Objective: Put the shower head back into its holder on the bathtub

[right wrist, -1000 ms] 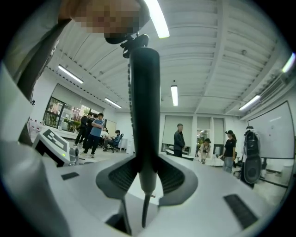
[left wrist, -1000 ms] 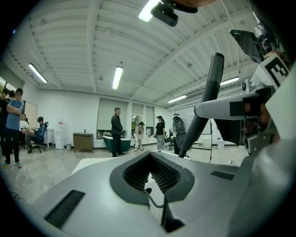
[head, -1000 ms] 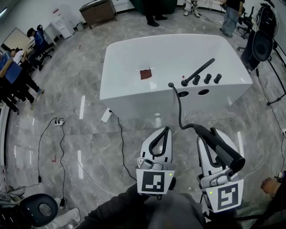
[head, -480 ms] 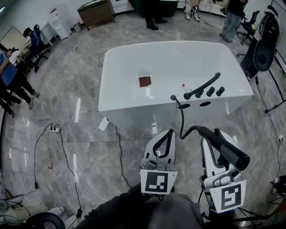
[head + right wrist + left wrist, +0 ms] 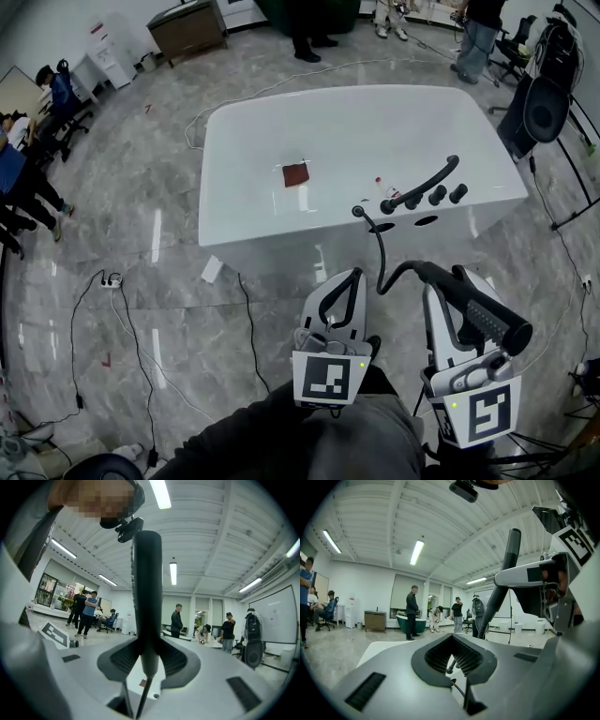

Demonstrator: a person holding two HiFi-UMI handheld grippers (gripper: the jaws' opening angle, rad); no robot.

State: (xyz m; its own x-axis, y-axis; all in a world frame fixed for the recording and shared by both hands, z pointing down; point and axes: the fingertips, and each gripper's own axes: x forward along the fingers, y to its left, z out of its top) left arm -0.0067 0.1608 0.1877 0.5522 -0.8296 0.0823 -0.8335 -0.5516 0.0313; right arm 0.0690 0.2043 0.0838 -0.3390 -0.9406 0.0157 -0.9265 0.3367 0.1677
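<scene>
Shower head (image 5: 478,314) clamped in right gripper (image 5: 149,660)

White grippers and dark clothes: my rig from the head camera

My left gripper (image 5: 349,277) and right gripper (image 5: 457,281) are glossy white shells with black ribbed pads (image 5: 436,656). Each ends in a cube (image 5: 330,377) printed with black-and-white squares, a small green light (image 5: 361,366) at its corner. My clothing (image 5: 309,441) is dark grey.

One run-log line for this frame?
right gripper: shut on shower head | left gripper: shut, empty | hose: runs to bathtub deck | phase: pre-insert
</scene>
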